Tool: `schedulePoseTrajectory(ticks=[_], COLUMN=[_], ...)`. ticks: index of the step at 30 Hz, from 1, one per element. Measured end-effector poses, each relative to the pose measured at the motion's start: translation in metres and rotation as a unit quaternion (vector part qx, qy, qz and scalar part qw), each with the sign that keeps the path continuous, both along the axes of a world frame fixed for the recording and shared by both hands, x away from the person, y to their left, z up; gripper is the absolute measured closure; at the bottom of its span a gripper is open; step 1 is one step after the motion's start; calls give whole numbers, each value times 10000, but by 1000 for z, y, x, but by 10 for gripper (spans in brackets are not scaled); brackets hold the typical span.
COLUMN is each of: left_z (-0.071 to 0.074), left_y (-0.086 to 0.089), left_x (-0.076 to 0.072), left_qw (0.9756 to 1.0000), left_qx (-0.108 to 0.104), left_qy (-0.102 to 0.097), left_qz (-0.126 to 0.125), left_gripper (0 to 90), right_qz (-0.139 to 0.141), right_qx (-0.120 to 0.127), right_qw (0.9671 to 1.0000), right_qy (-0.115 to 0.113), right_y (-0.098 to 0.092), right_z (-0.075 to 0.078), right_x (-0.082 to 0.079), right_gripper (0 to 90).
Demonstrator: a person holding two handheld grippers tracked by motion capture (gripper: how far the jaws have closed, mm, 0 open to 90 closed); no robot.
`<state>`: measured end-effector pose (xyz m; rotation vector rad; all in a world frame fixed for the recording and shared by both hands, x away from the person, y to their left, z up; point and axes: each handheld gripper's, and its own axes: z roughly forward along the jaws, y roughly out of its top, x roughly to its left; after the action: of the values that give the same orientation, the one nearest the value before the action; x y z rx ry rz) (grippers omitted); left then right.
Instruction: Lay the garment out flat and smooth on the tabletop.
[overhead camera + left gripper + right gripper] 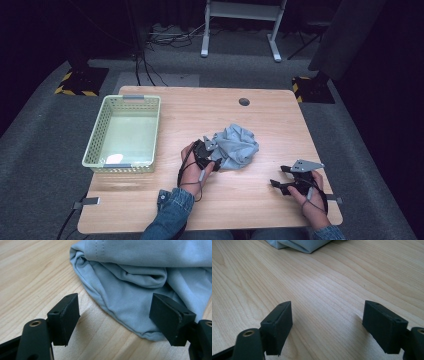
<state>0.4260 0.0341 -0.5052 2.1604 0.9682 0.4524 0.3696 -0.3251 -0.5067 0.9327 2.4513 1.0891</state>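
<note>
A crumpled pale blue-grey cloth (235,146) lies bunched in a loose heap near the middle of the light wooden table (260,200), a little right of centre. The left gripper (212,152) sits at the cloth's near-left edge, held in the person's left hand (192,172), whose denim sleeve (170,212) comes in from the near edge. In the left gripper view the jaws stand wide apart, released, with the folded hem of the cloth (140,290) lying between and beyond them; the right-hand jaw sits just over the cloth's rim, though whether it touches the fabric cannot be told, and the other jaw is over bare wood.

The right gripper (282,181) rests low over the table near its near-right corner, well apart from the cloth, gripped by the right hand (312,197). Its jaws too are spread and hold nothing; in the right gripper view only wood grain lies between them, with a corner of the cloth (299,245) showing at the far edge.

A pale green perforated plastic basket (97,140) stands on the left side of the table, well apart from the cloth.
</note>
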Motion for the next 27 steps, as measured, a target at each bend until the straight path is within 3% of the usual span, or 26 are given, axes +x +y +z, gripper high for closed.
schedulePoseTrajectory(ticks=[5, 18, 27], left_z=[0, -1, -1], left_y=[2, 3, 3], left_x=[1, 2, 2], left_qw=[9998, 9998, 9998], left_qx=[-113, -116, -116], left_qy=[156, 146, 144], left_qz=[67, 73, 77], left_gripper=[234, 230, 230], right_qz=[-4, -9, -158], right_qx=[2, -14, 38], right_qw=[10000, 10000, 9999], right_qy=[11, 14, -14], right_y=[0, 0, -1], right_z=[0, 0, 4], right_x=[0, 0, -1], right_gripper=[238, 238, 263])
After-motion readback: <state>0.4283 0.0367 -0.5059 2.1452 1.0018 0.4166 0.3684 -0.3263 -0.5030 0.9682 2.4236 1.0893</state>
